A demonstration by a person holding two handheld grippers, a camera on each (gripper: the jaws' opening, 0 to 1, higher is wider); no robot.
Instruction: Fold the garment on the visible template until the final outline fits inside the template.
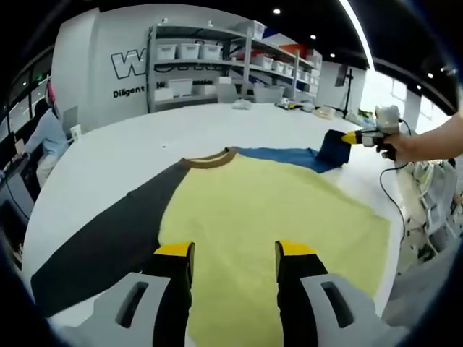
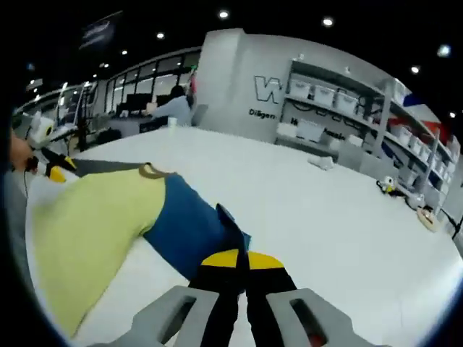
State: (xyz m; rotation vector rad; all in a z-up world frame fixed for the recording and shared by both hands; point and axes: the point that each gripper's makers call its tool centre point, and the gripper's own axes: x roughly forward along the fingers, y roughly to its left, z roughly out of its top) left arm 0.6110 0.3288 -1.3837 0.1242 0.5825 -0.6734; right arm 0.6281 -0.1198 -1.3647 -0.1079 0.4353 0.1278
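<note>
Right hand-held gripper [image 2: 235,262] clamped on blue sleeve [image 2: 189,225]; left hand-held gripper [image 1: 234,251] open above yellow garment [image 1: 268,210].

Table: a wide white table [image 1: 108,163], rounded at its near corner.
Shirt: a yellow shirt [image 1: 268,210] with a blue sleeve [image 2: 189,224] and a dark sleeve [image 1: 101,246] lies spread flat near the near edge.
Far edge: small items [image 1: 307,106], too small to tell.

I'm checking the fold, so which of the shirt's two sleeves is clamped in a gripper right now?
The blue sleeve: the right gripper is shut on its end. The dark grey sleeve lies flat on the table, ungripped.
</note>
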